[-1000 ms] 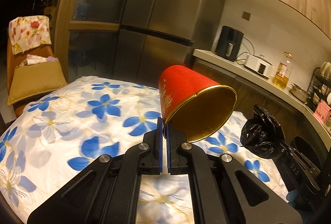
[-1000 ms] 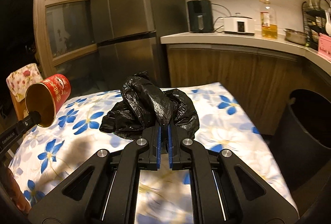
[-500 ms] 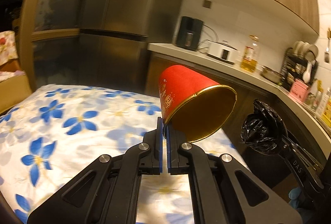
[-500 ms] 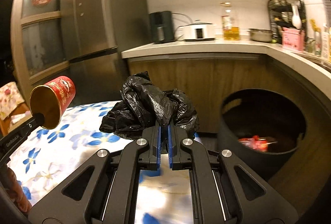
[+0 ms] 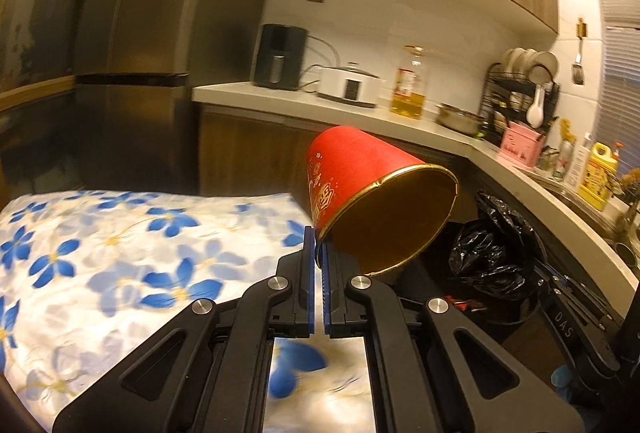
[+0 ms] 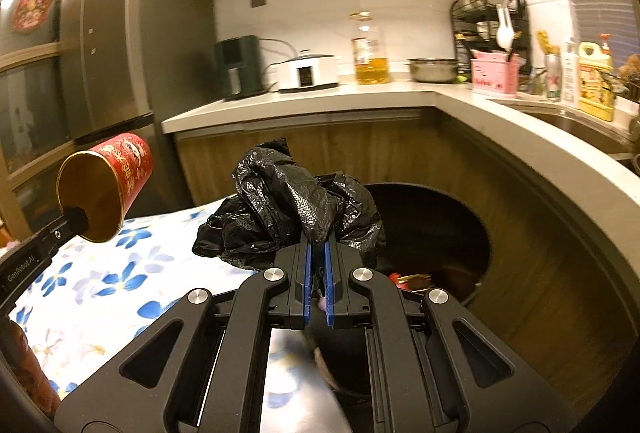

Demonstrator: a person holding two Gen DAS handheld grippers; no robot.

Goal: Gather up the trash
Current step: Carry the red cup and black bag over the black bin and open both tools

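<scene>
My left gripper [image 5: 316, 247] is shut on the gold rim of a red paper cup [image 5: 360, 185], which lies tilted with its open mouth toward the camera. The same red cup [image 6: 116, 173] shows at the left of the right wrist view, held in the air over the floral cloth. My right gripper [image 6: 316, 249] is shut on a crumpled black plastic bag [image 6: 288, 209], and that black bag [image 5: 496, 245] also hangs at the right of the left wrist view. Behind the bag stands a dark round bin [image 6: 452, 229] with red and gold scraps [image 6: 412, 279] inside.
A table with a white, blue-flowered cloth [image 5: 120, 245] lies to the left. A curved kitchen counter [image 6: 480, 109] wraps behind the bin, carrying an oil bottle [image 6: 370, 53], a white cooker [image 6: 306, 71], a pot and a dish rack [image 6: 492, 21]. A steel fridge [image 5: 140, 33] stands far left.
Both grippers swung to the right, off the floral table and toward the counter. The dark bin came into view behind the black bag. Cup and bag stay gripped.
</scene>
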